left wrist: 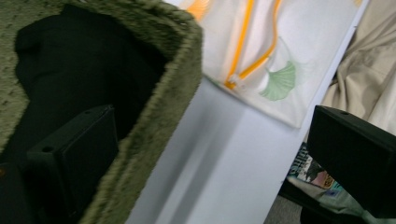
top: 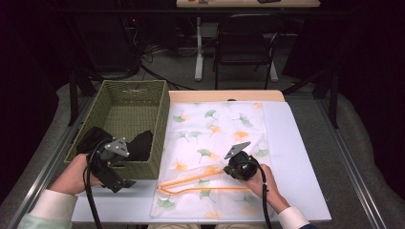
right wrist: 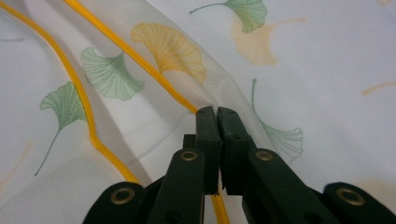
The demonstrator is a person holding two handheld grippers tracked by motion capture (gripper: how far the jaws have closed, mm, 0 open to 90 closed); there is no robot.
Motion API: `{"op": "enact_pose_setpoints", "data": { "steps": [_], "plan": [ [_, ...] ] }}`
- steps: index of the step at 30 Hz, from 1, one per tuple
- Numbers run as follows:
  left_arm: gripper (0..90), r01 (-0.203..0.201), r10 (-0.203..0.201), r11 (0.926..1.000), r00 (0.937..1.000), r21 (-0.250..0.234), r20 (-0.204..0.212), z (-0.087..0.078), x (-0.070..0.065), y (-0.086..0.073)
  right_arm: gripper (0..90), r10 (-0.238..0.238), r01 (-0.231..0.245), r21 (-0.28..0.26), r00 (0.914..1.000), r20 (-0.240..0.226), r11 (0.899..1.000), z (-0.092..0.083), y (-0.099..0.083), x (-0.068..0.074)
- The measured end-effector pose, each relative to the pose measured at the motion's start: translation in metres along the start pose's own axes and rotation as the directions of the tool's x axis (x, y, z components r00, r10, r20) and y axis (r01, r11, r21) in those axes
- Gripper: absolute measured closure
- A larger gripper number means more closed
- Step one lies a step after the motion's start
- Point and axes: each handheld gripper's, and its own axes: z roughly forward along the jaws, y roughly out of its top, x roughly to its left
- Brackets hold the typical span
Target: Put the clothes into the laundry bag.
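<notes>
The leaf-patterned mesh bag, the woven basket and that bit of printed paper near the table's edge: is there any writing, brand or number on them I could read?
No legible text anywhere.
Mesh laundry bag: ginkgo leaves and orange zipper trim, no words.
Green woven basket: no label seen.
Printed paper below the table edge, in the left gripper view: colourful print, too small and blurred to read.
</notes>
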Motion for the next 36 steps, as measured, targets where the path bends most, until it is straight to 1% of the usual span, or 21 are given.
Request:
{"op": "enact_pose_setpoints", "data": {
  "steps": [1,3,7,13,14,15,16,18,19,20,23,24,26,27,28,29,31,36],
  "plan": [
    [1.8,-0.002,0.003,0.9999,0.9999,0.013,-0.012,-0.002,0.003,0.002,88.0,0.002,-0.002,0.0,1.0,-0.001,1.0,0.0,0.0,-0.001],
    [1.6,0.0,0.0,0.9999,0.9998,0.015,-0.018,-0.005,0.011,0.005,88.0,0.007,-0.007,-0.003,1.0,-0.003,1.0,0.001,0.001,-0.001],
    [1.4,-0.01,0.011,0.999,0.9991,0.044,-0.04,-0.01,0.023,0.012,88.0,0.004,-0.004,0.001,1.0,-0.005,1.0,0.001,0.0,-0.001],
    [1.3,-0.01,0.011,0.999,0.9991,0.044,-0.04,-0.01,0.023,0.012,88.0,0.002,-0.002,-0.003,1.0,-0.004,1.0,0.001,0.0,-0.002],
    [1.3,-0.041,0.047,0.9976,0.9934,0.055,-0.105,-0.017,0.042,0.025,88.0,0.002,-0.002,-0.003,1.0,-0.004,1.0,0.001,0.0,-0.002],
    [1.6,-0.041,0.047,0.9976,0.9934,0.055,-0.105,-0.017,0.042,0.025,88.0,0.002,-0.002,-0.003,1.0,-0.004,1.0,0.001,0.0,-0.002],
    [1.6,-0.044,0.051,0.9973,0.9915,0.059,-0.119,-0.018,0.048,0.028,88.0,-0.003,0.003,-0.009,1.0,0.006,1.0,-0.006,-0.003,-0.002],
    [0.0,-0.045,0.049,0.9982,0.9914,0.04,-0.121,-0.017,0.057,0.029,88.0,-0.005,0.005,-0.01,0.9999,0.015,1.0,-0.007,-0.002,-0.002],
    [0.0,-0.04,0.045,0.9983,0.9907,0.043,-0.128,-0.016,0.06,0.03,88.0,-0.004,0.004,-0.007,0.9998,0.017,1.0,-0.006,-0.002,-0.001],
    [0.0,-0.032,0.039,0.9982,0.991,0.051,-0.128,-0.015,0.063,0.03,88.0,-0.004,0.004,-0.006,0.9998,0.018,1.0,-0.006,-0.001,-0.001],
    [0.0,-0.023,0.035,0.9966,0.9884,0.079,-0.148,-0.01,0.071,0.031,88.0,-0.005,0.006,-0.005,0.9998,0.019,1.0,-0.005,-0.001,-0.001],
    [0.0,-0.028,0.041,0.9957,0.9891,0.088,-0.142,-0.009,0.075,0.031,88.0,-0.005,0.005,-0.003,0.9998,0.019,1.0,-0.005,-0.001,-0.001],
    [0.0,-0.019,0.032,0.9954,0.9887,0.094,-0.146,-0.007,0.081,0.031,88.0,-0.002,0.002,-0.008,0.9998,0.022,1.0,-0.005,-0.001,-0.001],
    [0.0,-0.015,0.028,0.9955,0.9894,0.093,-0.142,-0.006,0.084,0.03,88.0,-0.002,0.002,-0.005,0.9998,0.021,1.0,-0.005,-0.001,-0.001],
    [0.0,-0.016,0.03,0.9949,0.9891,0.099,-0.144,-0.005,0.086,0.03,88.0,-0.004,0.004,-0.004,0.9998,0.02,1.0,-0.005,-0.001,-0.001],
    [0.0,-0.026,0.044,0.9929,0.9873,0.116,-0.153,-0.004,0.089,0.03,88.0,-0.003,0.003,-0.004,0.9998,0.021,1.0,-0.005,-0.001,-0.001],
    [0.0,-0.026,0.044,0.9923,0.988,0.121,-0.148,-0.002,0.093,0.029,88.0,-0.01,0.01,-0.004,0.9996,0.026,1.0,-0.005,0.0,0.0],
    [0.0,-0.026,0.044,0.9923,0.988,0.121,-0.148,-0.002,0.093,0.029,88.0,-0.011,0.011,-0.003,0.9996,0.028,1.0,-0.005,0.0,0.0]
  ]
}}
